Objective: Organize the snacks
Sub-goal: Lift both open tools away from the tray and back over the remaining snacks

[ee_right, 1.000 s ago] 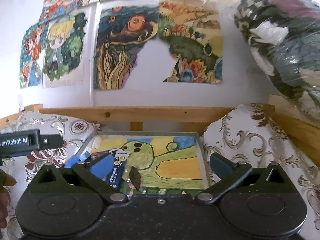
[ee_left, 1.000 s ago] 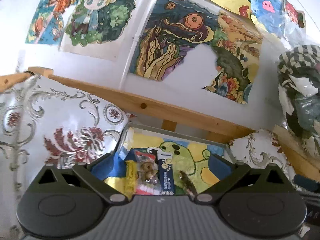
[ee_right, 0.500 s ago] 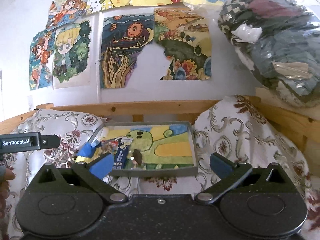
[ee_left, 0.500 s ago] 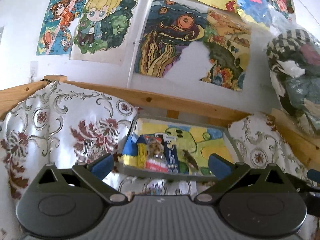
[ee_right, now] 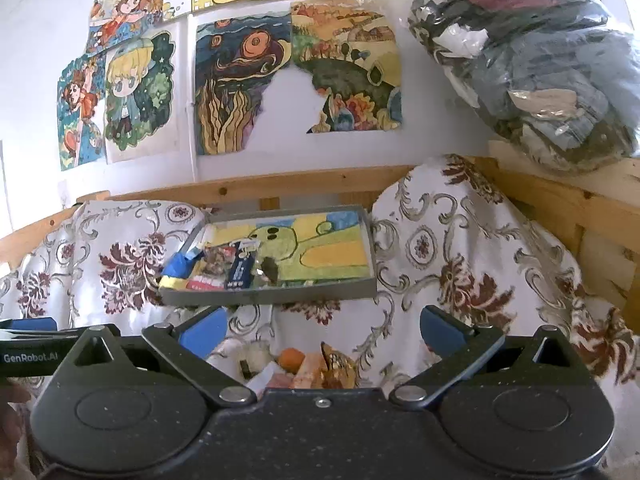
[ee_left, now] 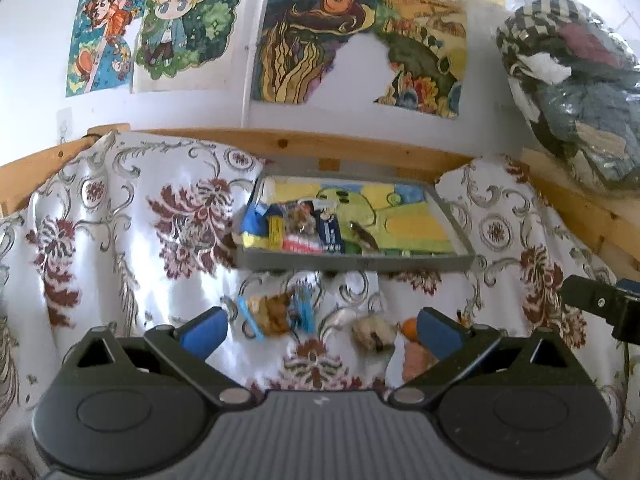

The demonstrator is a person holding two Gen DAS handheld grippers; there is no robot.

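Note:
A grey tray (ee_left: 456,220) (ee_right: 370,240) with a painted green-and-yellow floor lies on the flowered cloth. Several snack packets (ee_left: 296,226) (ee_right: 218,266) are bunched in its left part. Loose snacks lie on the cloth in front: a brown packet with blue trim (ee_left: 270,312), a pale wrapped piece (ee_left: 374,332), an orange piece (ee_left: 409,327) (ee_right: 290,358) and a gold-wrapped piece (ee_right: 338,366). My left gripper (ee_left: 320,330) is open above these loose snacks, holding nothing. My right gripper (ee_right: 322,330) is open too, just short of the tray.
A wooden rail (ee_left: 360,156) runs behind the tray under a wall of paintings (ee_left: 312,32). A plastic bag of clothes (ee_right: 540,60) sits on the shelf at right. Folds of flowered cloth (ee_right: 460,248) rise on both sides of the tray.
Both grippers have pulled back from the tray, which now looks smaller and farther. The loose snacks on the cloth in front have come into view.

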